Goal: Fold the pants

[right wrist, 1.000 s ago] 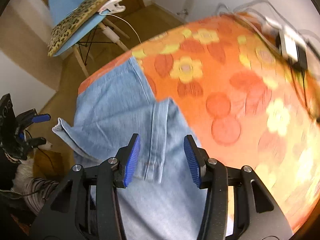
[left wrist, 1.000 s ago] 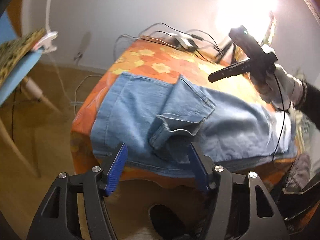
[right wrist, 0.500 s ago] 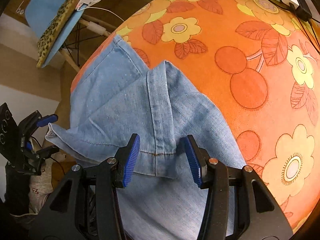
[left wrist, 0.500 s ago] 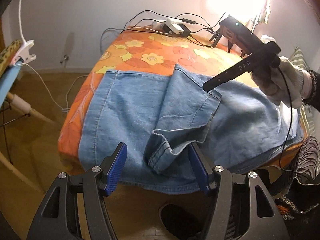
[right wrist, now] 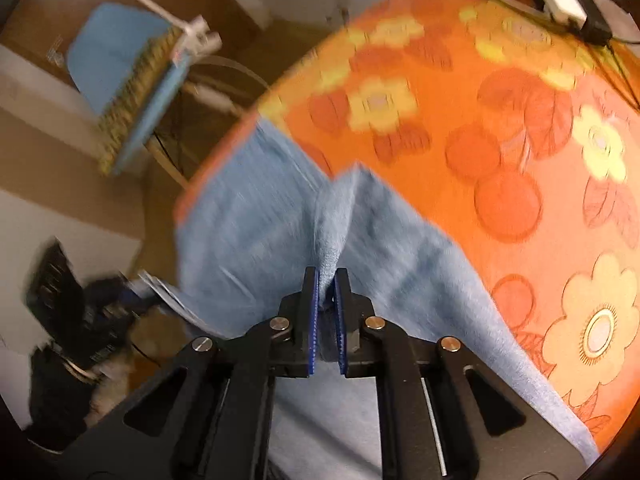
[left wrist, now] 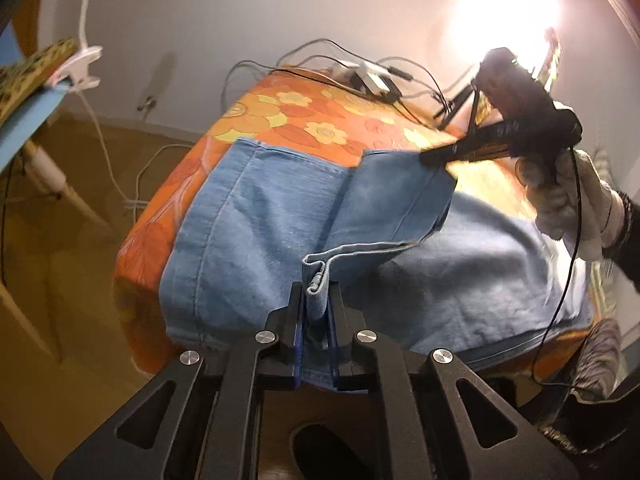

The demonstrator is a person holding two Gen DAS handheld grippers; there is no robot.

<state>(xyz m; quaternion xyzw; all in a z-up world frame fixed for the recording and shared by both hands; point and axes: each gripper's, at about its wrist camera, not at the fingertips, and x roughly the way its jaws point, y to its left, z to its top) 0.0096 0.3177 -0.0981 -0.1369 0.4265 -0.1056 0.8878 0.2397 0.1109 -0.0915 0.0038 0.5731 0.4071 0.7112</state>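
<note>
Light blue denim pants (left wrist: 272,232) lie spread over the table with the orange flowered cloth (left wrist: 304,120). One pant leg end is folded back over the rest. My left gripper (left wrist: 316,300) is shut on the near corner of that hem at the table's front edge. My right gripper (right wrist: 326,292) is shut on the far corner of the same hem, and the cloth bunches up between its blue pads (right wrist: 314,308). The right gripper also shows in the left wrist view (left wrist: 436,158), held by a gloved hand over the pants (right wrist: 260,240).
A white power strip (left wrist: 372,76) with several black cables lies at the table's far end, beside a bright lamp (left wrist: 508,12). A blue chair (right wrist: 116,52) with a patterned cushion stands on the wooden floor to the left of the table.
Both grippers were open around the hem corners and have shut on them. The hem edge has lifted slightly and is stretched between the two grippers.
</note>
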